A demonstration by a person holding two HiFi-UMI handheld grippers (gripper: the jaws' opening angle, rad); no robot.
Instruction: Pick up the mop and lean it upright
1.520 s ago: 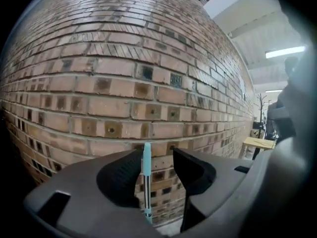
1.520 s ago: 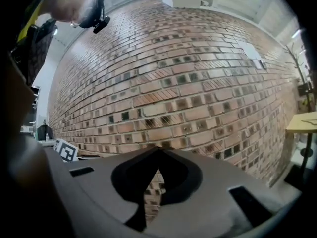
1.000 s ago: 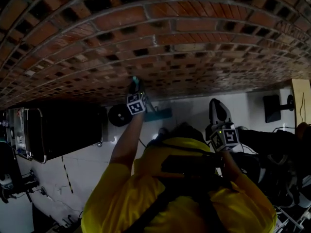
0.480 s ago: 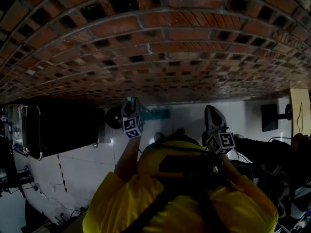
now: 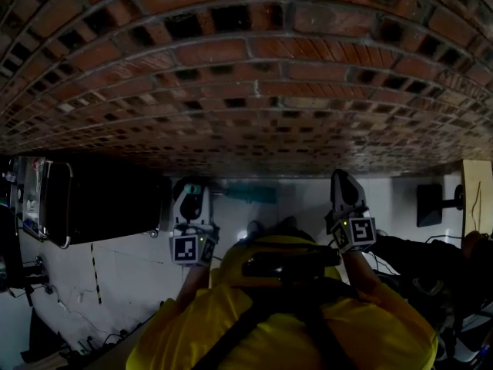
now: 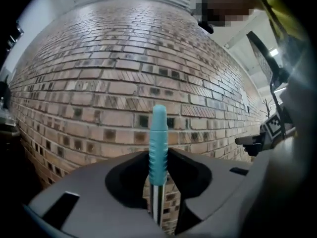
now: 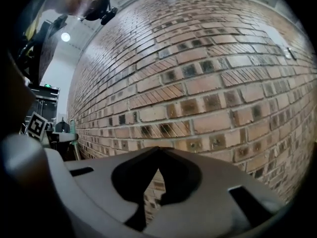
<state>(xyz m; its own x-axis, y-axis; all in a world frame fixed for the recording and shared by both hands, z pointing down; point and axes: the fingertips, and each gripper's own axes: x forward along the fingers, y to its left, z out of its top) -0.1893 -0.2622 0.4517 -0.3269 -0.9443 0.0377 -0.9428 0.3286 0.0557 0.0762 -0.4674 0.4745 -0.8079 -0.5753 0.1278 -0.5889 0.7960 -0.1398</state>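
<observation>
The mop's teal handle grip (image 6: 159, 140) stands upright between my left gripper's jaws, with its metal pole (image 6: 157, 202) running down behind them. My left gripper (image 6: 158, 157) is shut on the handle, close in front of the brick wall (image 6: 124, 78). In the head view the left gripper (image 5: 192, 190) is at my left, and the mop's teal head (image 5: 248, 194) lies on the floor at the foot of the wall. My right gripper (image 5: 344, 177) is held up at the right, shut and empty (image 7: 157, 150), facing the bricks.
The brick wall (image 5: 246, 91) fills the front. A black case (image 5: 100, 203) stands at the left on the white floor (image 5: 131, 260). At the right are a dark boxy object (image 5: 429, 204) and a wooden board (image 5: 477, 195). My yellow sleeves fill the bottom.
My left gripper has moved left and back toward me with the mop handle in it. The right gripper has hardly shifted. The head view has tilted so more wall shows.
</observation>
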